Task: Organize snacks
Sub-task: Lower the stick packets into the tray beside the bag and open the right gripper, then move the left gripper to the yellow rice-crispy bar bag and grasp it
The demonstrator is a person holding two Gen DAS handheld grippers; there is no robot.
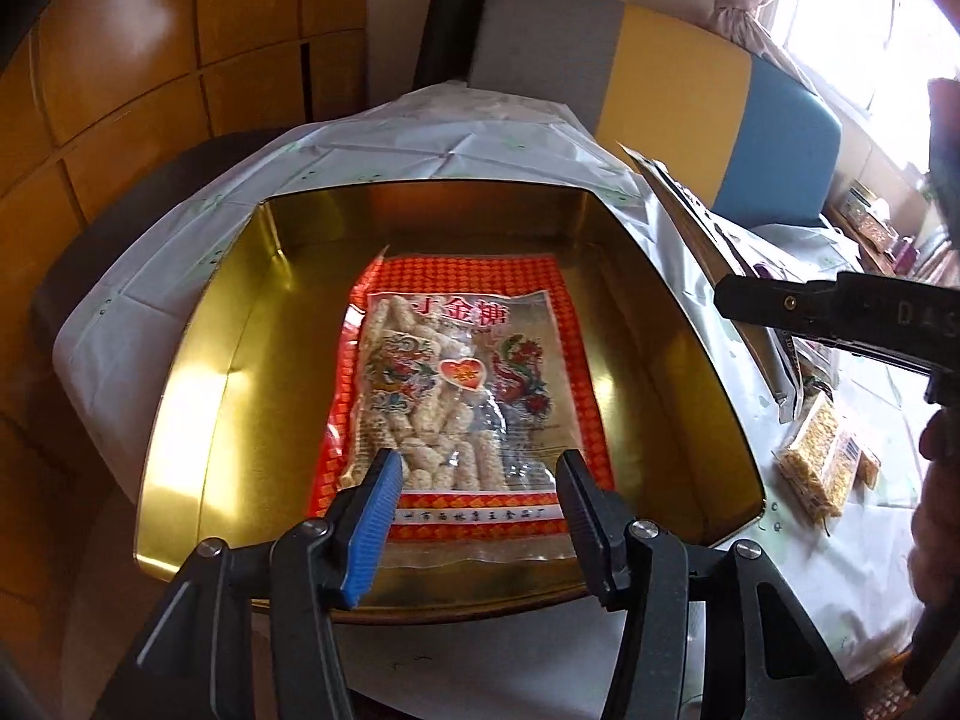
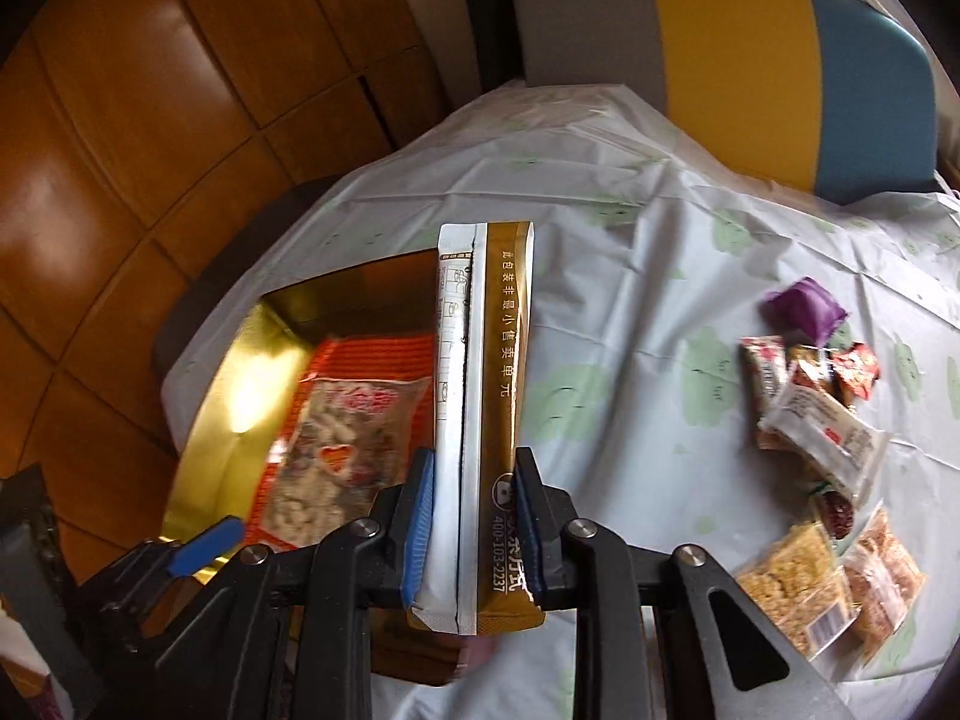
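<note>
A gold tin (image 1: 222,396) sits on the tablecloth with a red snack bag (image 1: 462,360) lying flat inside it. My left gripper (image 1: 480,468) hovers open over the bag's near end, its pads apart and pressing on nothing. My right gripper (image 2: 474,462) is shut on a gold-and-white long packet (image 2: 486,348), held upright above the tin's right side (image 2: 198,438). From the left wrist view the right gripper (image 1: 780,306) comes in from the right, with the packet (image 1: 708,228) seen edge-on. One blue pad (image 2: 204,540) of the left gripper shows at the lower left of the right wrist view.
Loose snacks lie on the tablecloth to the right: a purple packet (image 2: 804,306), a white wrapped bar (image 2: 828,432), small red packets (image 2: 858,369) and yellow crispy bars (image 2: 798,588). A chair (image 2: 720,48) with a grey, yellow and blue back stands behind the table. Wooden floor lies left.
</note>
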